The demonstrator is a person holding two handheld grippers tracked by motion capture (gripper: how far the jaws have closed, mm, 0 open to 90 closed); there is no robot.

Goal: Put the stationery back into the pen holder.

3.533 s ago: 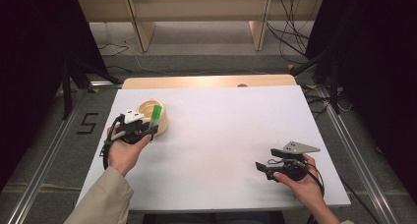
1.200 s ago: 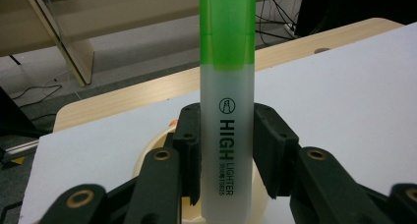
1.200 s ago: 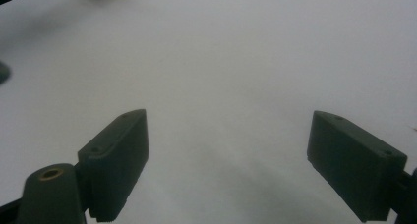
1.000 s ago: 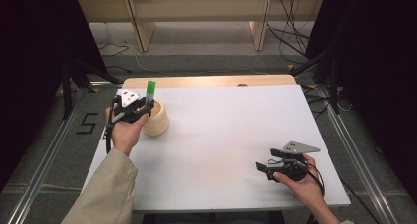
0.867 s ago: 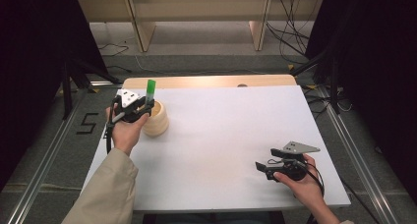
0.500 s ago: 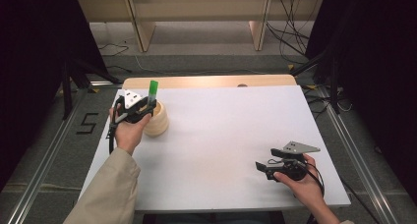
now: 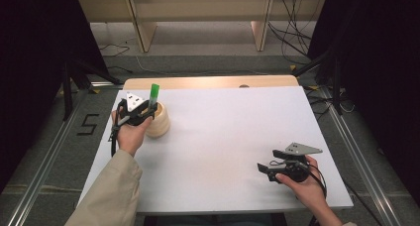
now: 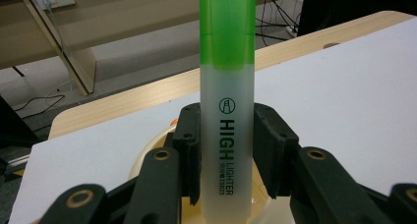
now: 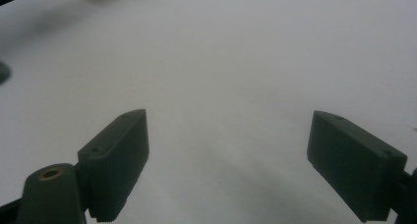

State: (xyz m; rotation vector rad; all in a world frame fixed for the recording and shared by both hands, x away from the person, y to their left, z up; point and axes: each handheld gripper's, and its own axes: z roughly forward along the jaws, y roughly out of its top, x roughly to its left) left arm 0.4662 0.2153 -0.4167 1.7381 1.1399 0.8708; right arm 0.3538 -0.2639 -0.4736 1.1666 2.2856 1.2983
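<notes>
The green highlighter (image 8: 227,111) stands upright between the jaws of my left gripper (image 7: 140,112), its green cap up and its pale frosted barrel, printed with the word HIGHLIGHTER, pinched on both sides by the black pads (image 8: 189,145). I hold it at the far left of the table, over the cream-coloured holder (image 7: 159,122), which sits on the white table top (image 7: 233,137) just beside my left hand (image 7: 130,134); in the left gripper view the barrel's lower end is down at the holder's rim, though I cannot tell whether it touches anything inside. My left gripper is clenched on the highlighter. Well apart from all this, at the near right of the table, my right hand (image 7: 303,186) keeps my right gripper (image 9: 228,165) low over the bare white surface, its jaws spread wide with nothing between them. Beyond the table's far edge are a wooden shelf (image 7: 198,8) and loose cables (image 7: 292,32) on the floor.
</notes>
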